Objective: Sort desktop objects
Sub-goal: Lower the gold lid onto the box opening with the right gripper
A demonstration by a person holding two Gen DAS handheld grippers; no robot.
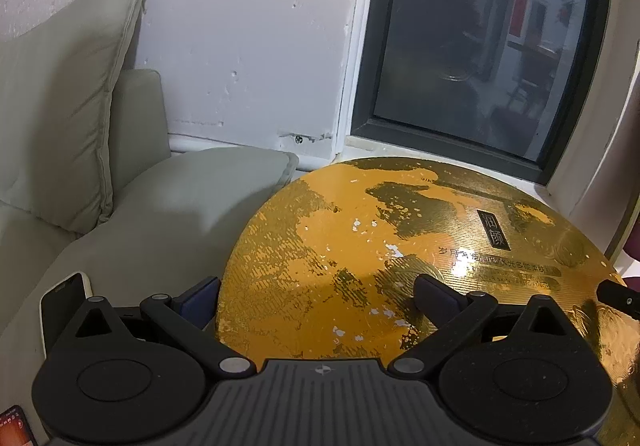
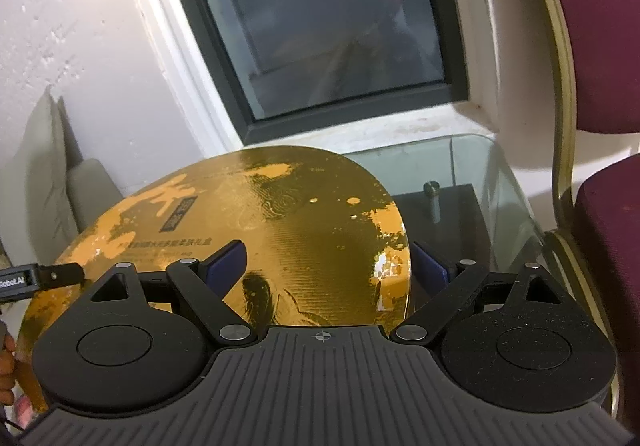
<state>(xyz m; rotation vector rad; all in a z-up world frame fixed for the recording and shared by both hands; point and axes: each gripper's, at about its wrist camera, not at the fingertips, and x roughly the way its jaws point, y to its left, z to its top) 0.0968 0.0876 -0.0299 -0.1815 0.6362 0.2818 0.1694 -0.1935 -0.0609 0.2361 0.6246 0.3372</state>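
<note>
Gift box lid (image 1: pixel 360 246), round and gold, lies over the glass surface (image 2: pixel 472 165) near the window-side edge. Left tongs (image 1: pixel 316 296) and right tongs (image 2: pixel 328 262) each stand spread astride opposite rims, evidently positioned for a two-sided lift; neither pinches yet.

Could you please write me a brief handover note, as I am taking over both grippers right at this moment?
Left gripper: open, its fingers straddling the left edge of the round gold box; no grip yet.
Right gripper: open, straddling the same box's right edge.
The box sits on the glass table under the window, beside the sofa. A phone lies on the sofa near the left gripper.
Done: nothing visibly sorted.
Left: probably close both grippers on the box and move it; its destination is not in view.
</note>
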